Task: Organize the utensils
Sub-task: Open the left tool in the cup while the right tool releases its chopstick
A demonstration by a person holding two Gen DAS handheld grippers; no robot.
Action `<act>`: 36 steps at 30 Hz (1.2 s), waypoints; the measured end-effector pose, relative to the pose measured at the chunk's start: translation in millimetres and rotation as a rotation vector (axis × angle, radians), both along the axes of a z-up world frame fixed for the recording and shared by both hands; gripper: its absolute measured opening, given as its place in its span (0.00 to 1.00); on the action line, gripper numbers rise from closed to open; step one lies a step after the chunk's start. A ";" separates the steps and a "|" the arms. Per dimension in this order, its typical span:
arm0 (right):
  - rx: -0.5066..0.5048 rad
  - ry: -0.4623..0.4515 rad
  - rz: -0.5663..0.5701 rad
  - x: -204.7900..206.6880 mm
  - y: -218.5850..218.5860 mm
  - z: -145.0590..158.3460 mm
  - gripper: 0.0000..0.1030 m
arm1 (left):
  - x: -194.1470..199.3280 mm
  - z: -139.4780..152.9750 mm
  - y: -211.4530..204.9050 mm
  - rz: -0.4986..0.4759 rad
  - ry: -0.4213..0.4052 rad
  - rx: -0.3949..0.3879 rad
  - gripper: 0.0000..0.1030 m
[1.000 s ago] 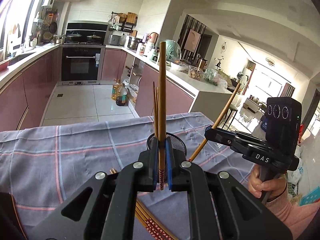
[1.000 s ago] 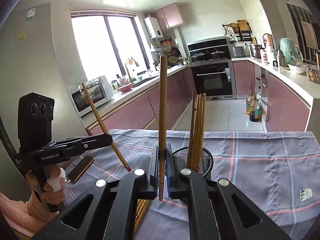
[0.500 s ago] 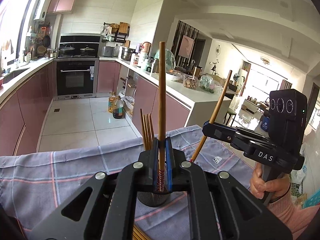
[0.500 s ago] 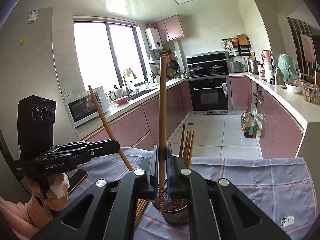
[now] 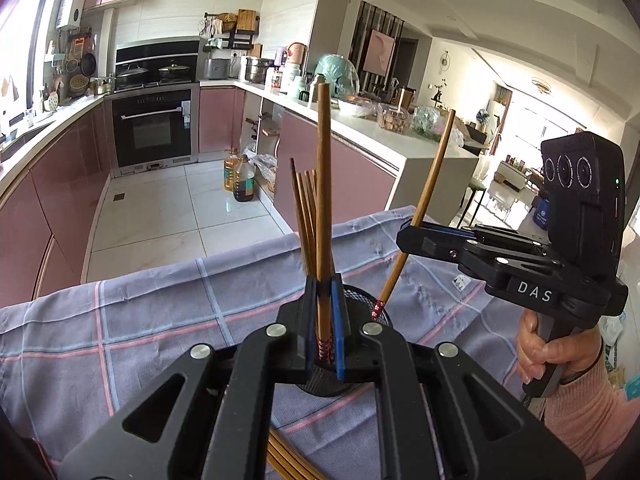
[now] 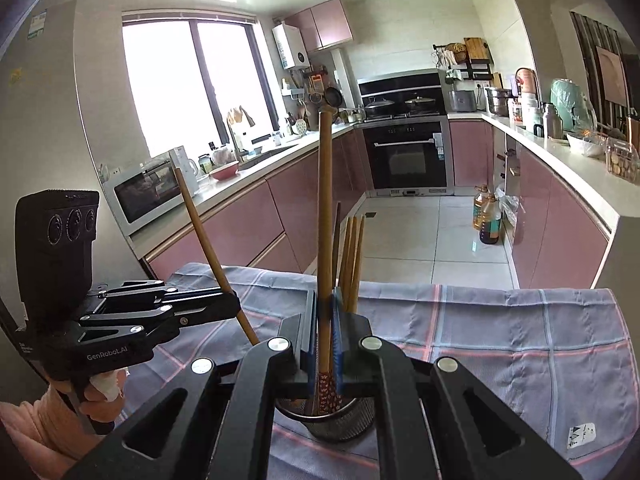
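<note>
My left gripper [image 5: 323,320] is shut on an upright brown chopstick [image 5: 323,200]; its red patterned end hangs over the black mesh holder [image 5: 362,300]. Several chopsticks [image 5: 304,208] stand in that holder. To the right, my right gripper [image 5: 412,232] grips a tilted chopstick [image 5: 428,200] whose tip is near the holder's rim. In the right wrist view, the right gripper [image 6: 325,340] is shut on its chopstick [image 6: 325,220], the patterned end dipping into the holder [image 6: 344,424] beside the standing chopsticks [image 6: 352,256]. The left gripper [image 6: 230,306] holds its chopstick [image 6: 208,248] at the left.
A blue and pink checked cloth [image 5: 160,320] covers the table, whose far edge drops to the tiled kitchen floor. Loose chopsticks [image 5: 288,464] lie on the cloth under my left gripper. Oil bottles [image 5: 240,176] stand on the floor. A hand in a pink sleeve [image 5: 560,352] holds the right gripper's handle.
Both grippers have moved forward with their chopsticks, so the holder now sits right under the fingers. The patterned ends have come over its mouth.
</note>
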State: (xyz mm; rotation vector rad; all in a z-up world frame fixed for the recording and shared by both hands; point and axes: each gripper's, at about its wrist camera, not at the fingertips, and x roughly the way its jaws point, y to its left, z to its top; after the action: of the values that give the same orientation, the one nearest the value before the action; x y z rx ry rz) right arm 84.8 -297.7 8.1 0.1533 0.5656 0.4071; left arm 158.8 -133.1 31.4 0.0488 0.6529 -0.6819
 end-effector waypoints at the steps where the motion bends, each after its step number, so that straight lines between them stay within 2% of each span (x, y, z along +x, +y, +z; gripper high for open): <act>1: -0.004 0.015 0.003 2.0 0.8 -3.2 0.06 | 1.3 -3.5 -1.4 -0.009 0.011 0.011 0.07; 9: -0.029 0.105 0.013 16.1 8.6 -25.0 0.06 | 15.1 -27.2 -5.7 -0.019 0.086 0.052 0.07; 23: 0.004 0.137 -0.026 39.0 9.1 -35.9 0.07 | 35.4 -34.7 -15.6 0.003 0.119 0.061 0.08; 31: 0.024 0.139 -0.035 37.0 7.4 -38.5 0.08 | 38.3 -41.6 -12.4 0.022 0.133 0.043 0.08; 34: 0.033 0.132 -0.033 33.3 5.8 -37.1 0.11 | 34.5 -42.1 -6.6 0.028 0.136 0.026 0.08; 36: 0.038 0.126 -0.032 29.8 5.0 -36.6 0.15 | 29.6 -41.7 -1.7 0.035 0.128 0.016 0.12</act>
State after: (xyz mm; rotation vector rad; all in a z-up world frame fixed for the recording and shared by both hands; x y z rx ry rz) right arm 114.6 -292.7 -28.5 0.2256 0.6791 0.3785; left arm 188.4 -134.9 -10.3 0.0083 0.7801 -0.6496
